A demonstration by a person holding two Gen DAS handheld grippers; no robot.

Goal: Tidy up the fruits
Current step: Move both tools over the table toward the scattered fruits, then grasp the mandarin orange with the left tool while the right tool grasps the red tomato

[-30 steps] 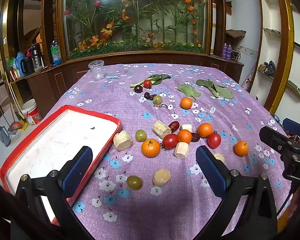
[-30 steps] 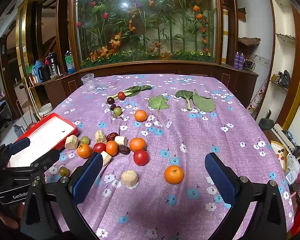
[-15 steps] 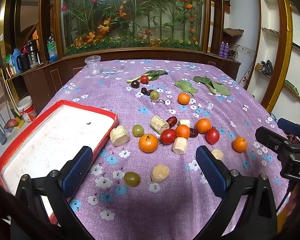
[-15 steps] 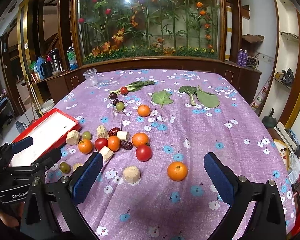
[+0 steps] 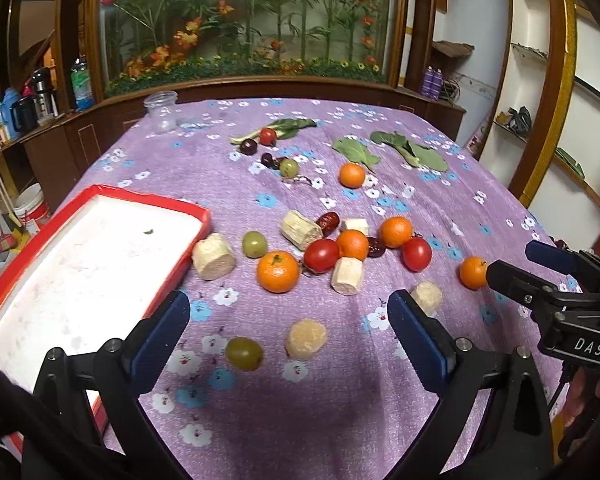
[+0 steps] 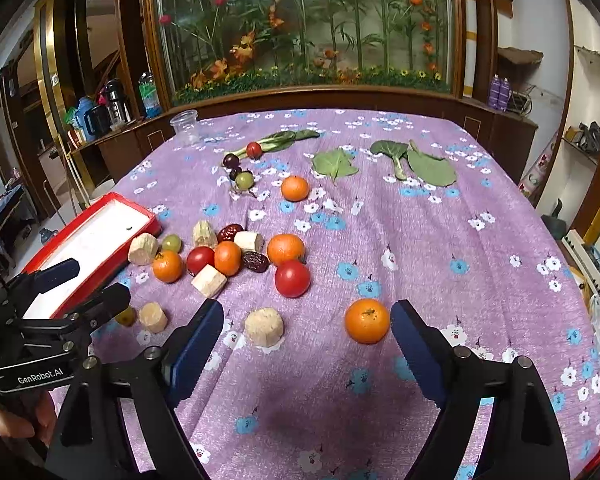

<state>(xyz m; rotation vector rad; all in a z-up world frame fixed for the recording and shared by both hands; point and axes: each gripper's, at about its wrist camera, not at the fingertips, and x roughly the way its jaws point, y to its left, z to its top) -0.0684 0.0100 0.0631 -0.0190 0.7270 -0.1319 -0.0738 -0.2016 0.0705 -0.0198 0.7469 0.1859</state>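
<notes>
So, big table with a purple flowered cloth (image 6: 440, 240) fills both views. Red tray (image 5: 100, 200) with white inside sits at the near left edge, holding only one tiny dark speck. Left gripper (image 5: 288, 324) hangs low over the near left of the cloth, jaws wide, nothing between the pads; a green grape (image 5: 244, 353) and a pale cut chunk (image 5: 306, 338) lie on the cloth just beyond them. Right gripper (image 6: 306, 332) sits over the near right, jaws have just been closing but stand well apart, not pressing anything; a lone orange (image 6: 367, 321) lies just beside the right pad and another pale chunk (image 6: 264, 326) lies nearer the left pad, both on the cloth. Main cluster sits mid-table right of the tray: oranges, a red tomato (image 6: 292, 278), a second tomato (image 6: 200, 260), dark dates, cane-like chunks, a green grape. Farther back a single orange (image 6: 295, 188), then dark grapes, a green one and a small tomato beside a leafy stalk (image 6: 280, 140). Flat green leaves (image 6: 428, 166) lie far right. Clear plastic cup (image 6: 185, 124) stands at the far left edge.
</notes>
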